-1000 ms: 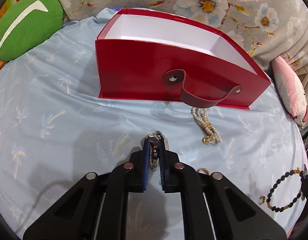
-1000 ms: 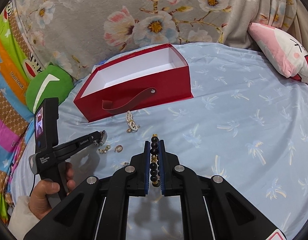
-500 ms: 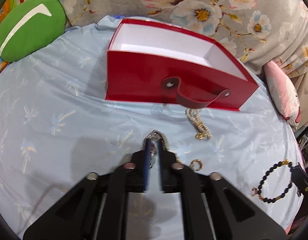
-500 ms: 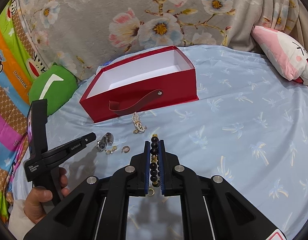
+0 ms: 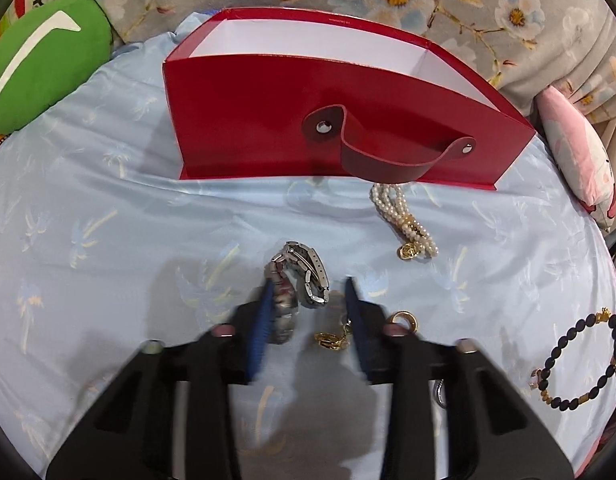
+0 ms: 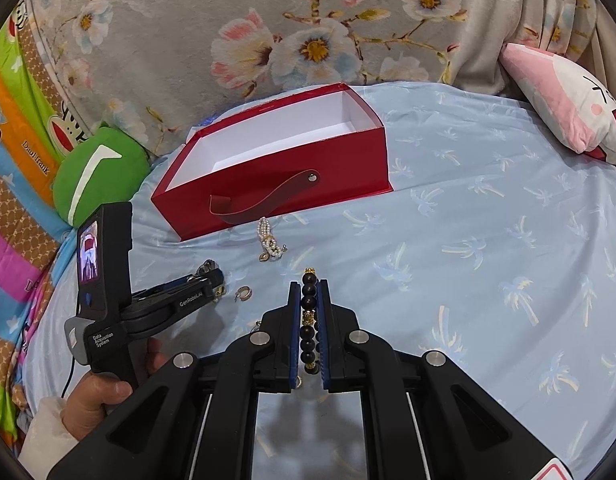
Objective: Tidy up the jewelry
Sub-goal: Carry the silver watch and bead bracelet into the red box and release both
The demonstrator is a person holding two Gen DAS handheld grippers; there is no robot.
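A silver watch (image 5: 299, 276) lies on the blue sheet between the blurred fingers of my left gripper (image 5: 310, 284). Its jaws are closing: the left pad touches the watch and the right pad stands clear of it. Beyond it sits an open red box (image 5: 267, 120) with a strap handle and a white inside. My right gripper (image 6: 309, 286) is shut on a black bead bracelet (image 6: 308, 344), whose loop hangs at the right edge of the left wrist view. A pearl bracelet (image 5: 404, 220) lies in front of the box.
A gold ring (image 5: 404, 320) and a small gold chain piece (image 5: 330, 338) lie by the left gripper's right finger. A green cushion (image 5: 39, 76) sits left of the box and a pink cushion (image 6: 568, 108) at the far right. Floral fabric rises behind the box.
The left gripper's jaws, shut on the watch a second ago, now stand apart with the watch lying on the sheet between them. The right gripper still holds the bead bracelet.
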